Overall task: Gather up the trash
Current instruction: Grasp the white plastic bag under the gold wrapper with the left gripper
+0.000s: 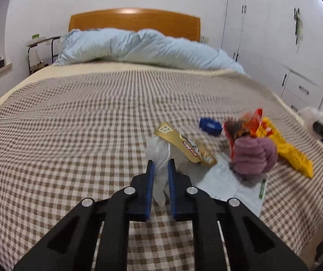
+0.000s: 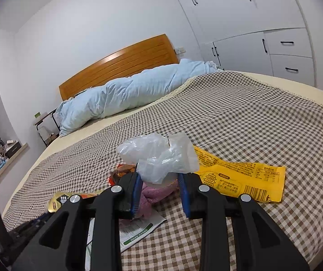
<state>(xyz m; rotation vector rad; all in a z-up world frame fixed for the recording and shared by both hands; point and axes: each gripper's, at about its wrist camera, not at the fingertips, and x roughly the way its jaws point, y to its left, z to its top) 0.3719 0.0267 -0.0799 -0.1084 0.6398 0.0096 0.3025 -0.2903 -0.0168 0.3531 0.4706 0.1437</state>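
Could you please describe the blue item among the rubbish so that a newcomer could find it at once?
On the checked bedspread, find the litter pile near the foot. At its far edge, beside the orange snack wrapper, lies the small blue cap. It is the only solid, dark blue piece there.

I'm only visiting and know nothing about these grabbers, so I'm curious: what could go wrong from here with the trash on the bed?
1. The clear plastic bag is thin and slippery; the left gripper pinches only a fold, so it might slide free.
2. The right gripper sits over the purple cloth, which may not be trash at all.
3. The yellow wrapper lies flat on the checked bedspread, so the jaws could snag the fabric.
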